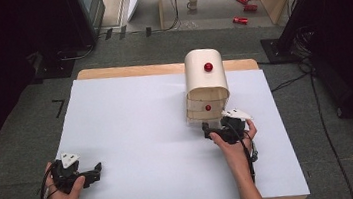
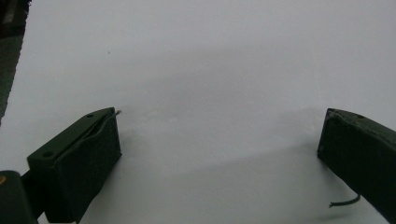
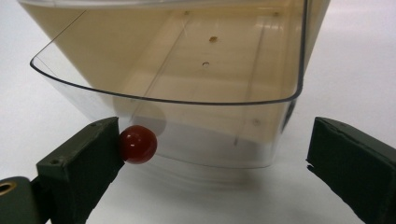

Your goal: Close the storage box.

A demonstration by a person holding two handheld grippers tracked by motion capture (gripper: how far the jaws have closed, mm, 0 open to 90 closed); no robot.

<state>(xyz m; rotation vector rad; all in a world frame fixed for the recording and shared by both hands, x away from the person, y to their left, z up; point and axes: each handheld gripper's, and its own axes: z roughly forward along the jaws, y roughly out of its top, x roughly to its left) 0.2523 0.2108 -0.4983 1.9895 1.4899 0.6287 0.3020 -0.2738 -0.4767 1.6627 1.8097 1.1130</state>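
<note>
Both forearms bare, no sleeves showing; each hand carries a black gripper, left gripper [image 1: 74,172] and right gripper [image 1: 225,129], topped by a grey three-cornered plate, black cable trailing back, blocky dark jaws with small screw holes

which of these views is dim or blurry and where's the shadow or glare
High view: soft and low in detail, room edges falling to black, white table sheet evenly lit. Left gripper view: dim and greyish, the left tongs casting a broad soft shadow on the sheet. Right gripper view: brightest and fairly sharp, a highlight on the red knob, faint reflections in the clear drawer front.
</note>
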